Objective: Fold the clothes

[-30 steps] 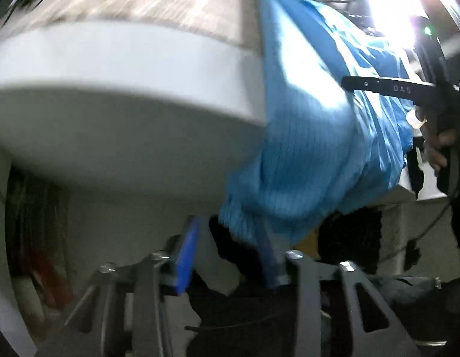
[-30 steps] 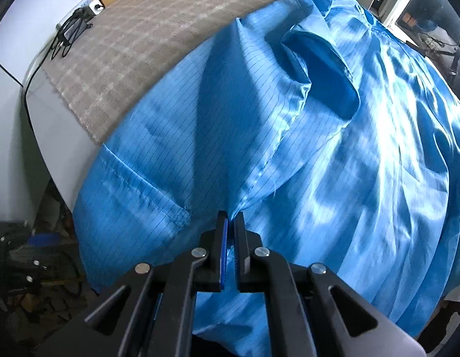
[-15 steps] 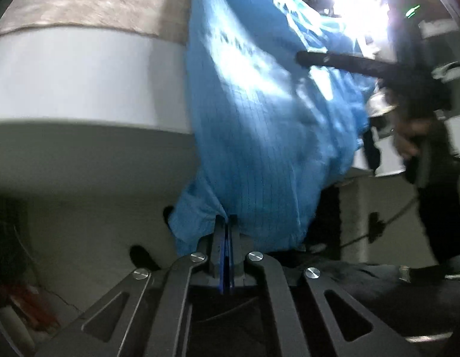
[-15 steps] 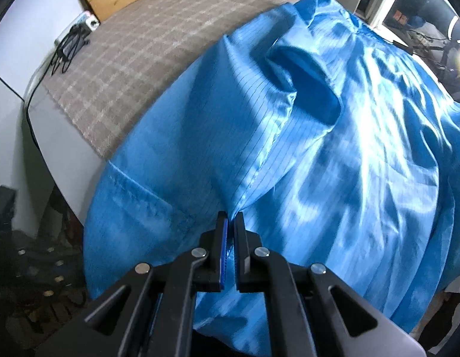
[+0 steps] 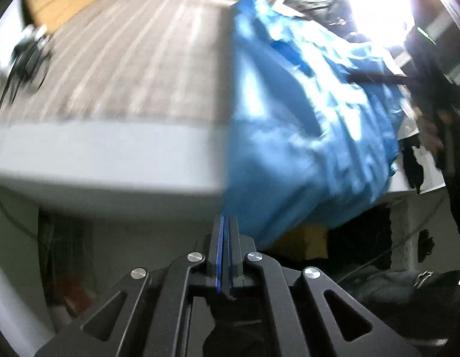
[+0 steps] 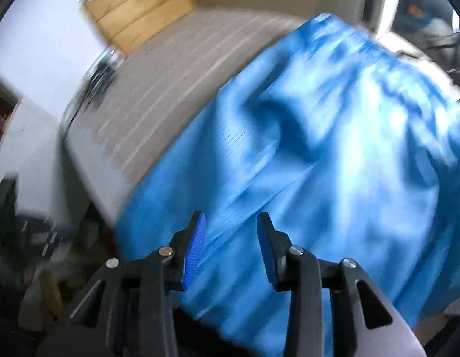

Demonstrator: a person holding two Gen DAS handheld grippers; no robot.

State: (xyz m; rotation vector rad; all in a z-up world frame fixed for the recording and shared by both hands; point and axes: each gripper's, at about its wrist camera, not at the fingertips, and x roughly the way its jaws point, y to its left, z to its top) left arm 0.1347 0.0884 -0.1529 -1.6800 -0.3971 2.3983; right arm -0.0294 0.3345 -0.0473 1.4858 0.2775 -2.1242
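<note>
A shiny blue garment [image 5: 304,136] lies crumpled on the right part of a table and hangs over its front edge. My left gripper [image 5: 225,223] is below that edge, shut on the garment's hanging lower corner. In the right wrist view the same garment [image 6: 334,154] fills the frame, blurred by motion. My right gripper [image 6: 230,223] hovers open just over the cloth near the table edge, the fabric showing between its blue pads [image 6: 195,244] without being pinched. The right gripper's dark body [image 5: 378,77] and the hand holding it appear at the far right of the left view.
The table has a checked beige cover [image 5: 134,68] and a white front edge [image 5: 104,154]. A tangle of black cable [image 5: 27,56] lies at its left end, with a wooden board [image 6: 140,9] behind. Dark clutter and a yellow box [image 5: 307,242] sit under the table.
My left gripper closed on the garment's hanging corner and rose toward the table edge. My right gripper opened and let go of the fold it was pinching.
</note>
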